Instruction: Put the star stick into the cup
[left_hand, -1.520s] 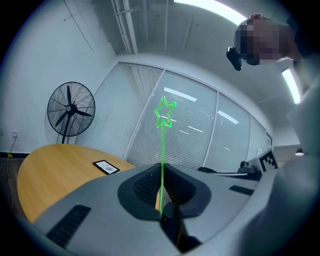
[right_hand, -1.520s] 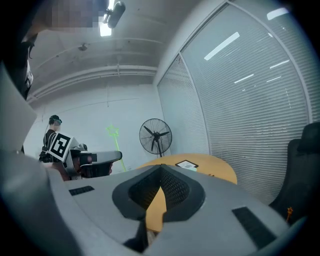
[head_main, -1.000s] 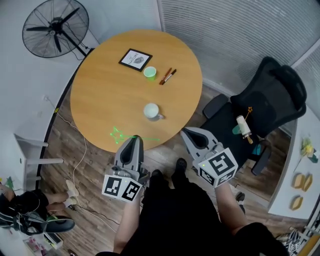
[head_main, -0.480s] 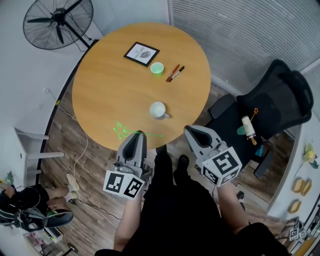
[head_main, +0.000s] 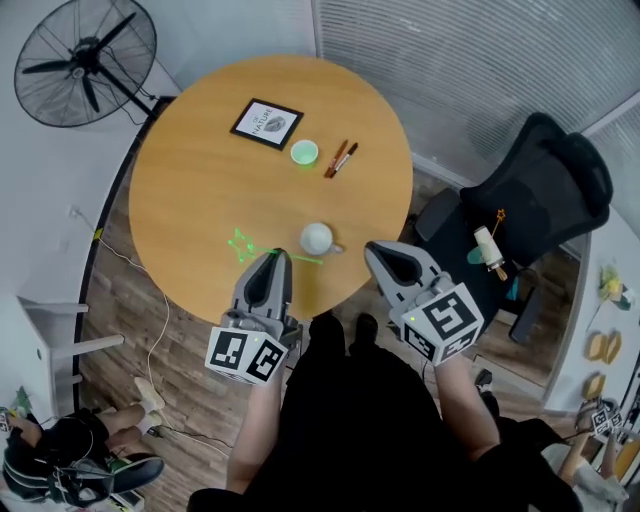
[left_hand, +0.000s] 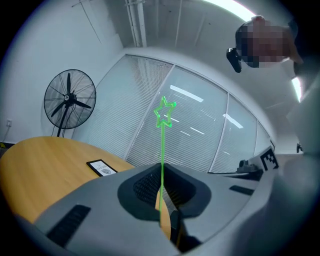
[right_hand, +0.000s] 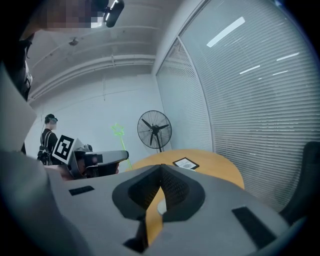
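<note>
Left tongs (head_main: 271, 262): the jaws are closed on the shaft of the green star stick (left_hand: 162, 145). The left gripper view shows the shaft rising from between the pads, with the star at its upper end. The right gripper view agrees: the star stands above the left tongs and the shaft runs down into them. Long axis: roughly upright, leaning a little.

In the head view a short tail of the shaft shows past the jaws on the right side. It ends just short of the white mug (head_main: 316, 238). I cannot tell its height above the tabletop (head_main: 200, 190).

Right tongs (head_main: 384, 255): the jaws are together at the tips with nothing between them. They are held off the tabletop edge, beside the left pair.

The mug sits upright near the tabletop's near edge, handle to the right. It lies ahead of the left tongs and slightly to their right, between the two tongs. The left pair is somewhat nearer and already carries the stick.

Further back a small green round vessel (head_main: 304, 152) sits well apart; I cannot tell whether it is a cup or a lid. I judge the mug to be the target.

Judgement: the grasp is done and insertion is not yet done. The next move calls for shifting the left tongs forward and right until the shaft's lower end is over the mug mouth, then lowering it. Risk: the thin shaft may clip the rim or tip the mug.
</note>
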